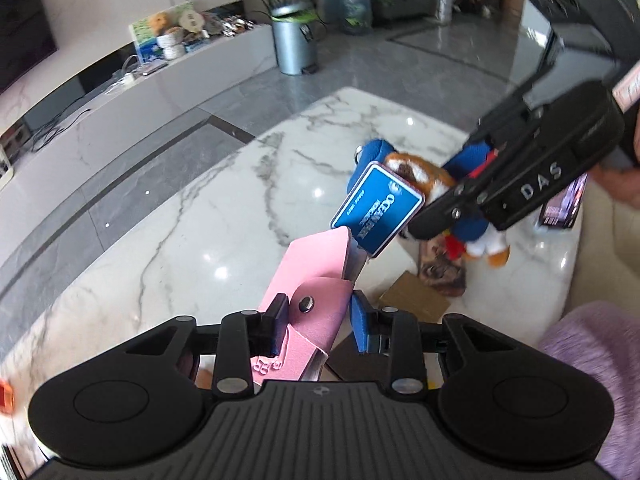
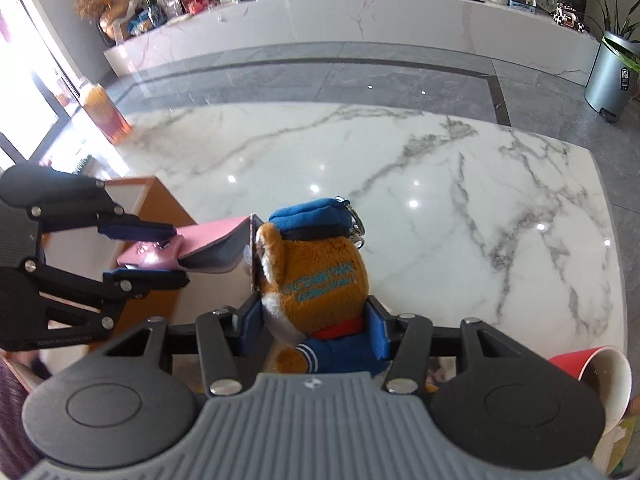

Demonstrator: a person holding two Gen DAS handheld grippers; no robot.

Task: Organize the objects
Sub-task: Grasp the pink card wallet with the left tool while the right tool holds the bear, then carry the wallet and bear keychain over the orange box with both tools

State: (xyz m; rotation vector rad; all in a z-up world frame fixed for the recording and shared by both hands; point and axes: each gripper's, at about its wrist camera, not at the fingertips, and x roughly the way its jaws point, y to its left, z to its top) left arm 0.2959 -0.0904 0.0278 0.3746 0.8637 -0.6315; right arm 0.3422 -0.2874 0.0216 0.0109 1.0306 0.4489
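Grippers above marble table [image 2: 440,184]: left gripper [image 1: 316,312] clamped on pink pouch [image 1: 304,280], right gripper [image 2: 316,320] at its two o'clock clamped on plush bear [image 2: 320,280].

Marble table [image 2: 440,184]: far and right-hand stretch bare, open to passage.

Left side: orange-brown box [image 2: 160,216] stands on the top, just behind the left gripper [image 2: 182,254], which clamps a pink leather case [image 2: 216,236].

Centre: right gripper [image 2: 316,328] grips a plush bear [image 2: 320,276]; its blue tag card [image 1: 378,210] touches the case's tip, no gap between the two.

Near right edge: red paper cup [image 2: 592,376] on its side.

Beneath the grippers: brown cardboard piece [image 1: 416,300] and a printed picture card [image 1: 442,274].
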